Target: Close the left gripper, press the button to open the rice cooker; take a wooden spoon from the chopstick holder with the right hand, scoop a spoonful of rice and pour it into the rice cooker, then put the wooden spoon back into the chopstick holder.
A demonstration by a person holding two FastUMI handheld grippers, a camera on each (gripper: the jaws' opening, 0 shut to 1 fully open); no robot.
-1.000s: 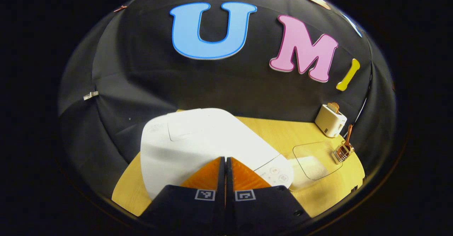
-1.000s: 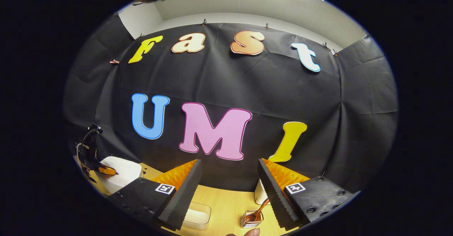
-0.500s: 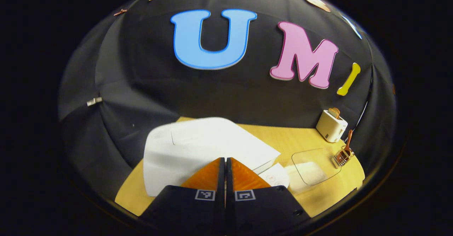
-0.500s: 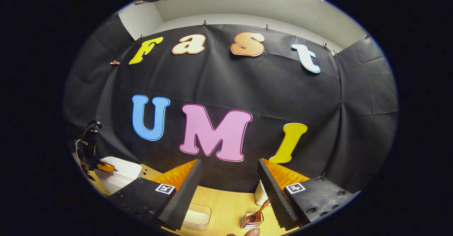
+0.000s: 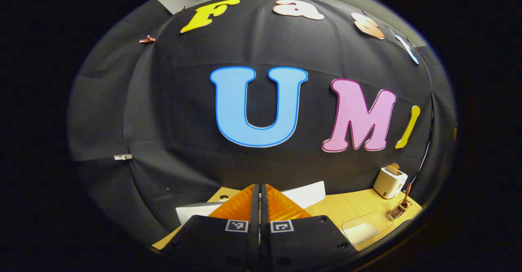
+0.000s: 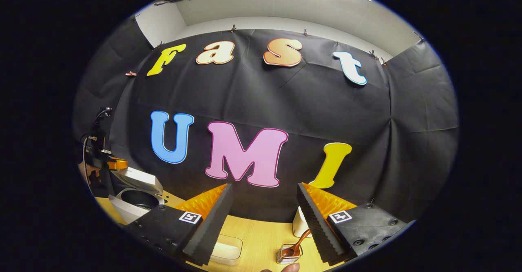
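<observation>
The white rice cooker (image 6: 128, 206) stands at the table's left with its lid (image 6: 136, 177) raised and the dark inner pot (image 6: 136, 198) showing. My left gripper (image 5: 259, 190) is shut, empty, held above the lid (image 5: 306, 194); it also appears far left as the left gripper (image 6: 116, 164), over the lid's edge. My right gripper (image 6: 265, 206) is open and empty, above the table. Below it a wooden spoon (image 6: 297, 245) leans in the wire chopstick holder (image 6: 287, 254). A clear box of rice (image 6: 226, 249) lies to the holder's left.
A small white toaster (image 5: 390, 182) stands at the back right of the wooden table (image 5: 346, 206). The rice box (image 5: 365, 229) and the holder (image 5: 399, 211) sit in front of it. A fingertip (image 6: 285, 268) shows at the bottom edge.
The cooker's lid has sprung up from closed to open. My left gripper has risen with it and tilted upward, still shut. The right gripper has barely moved.
</observation>
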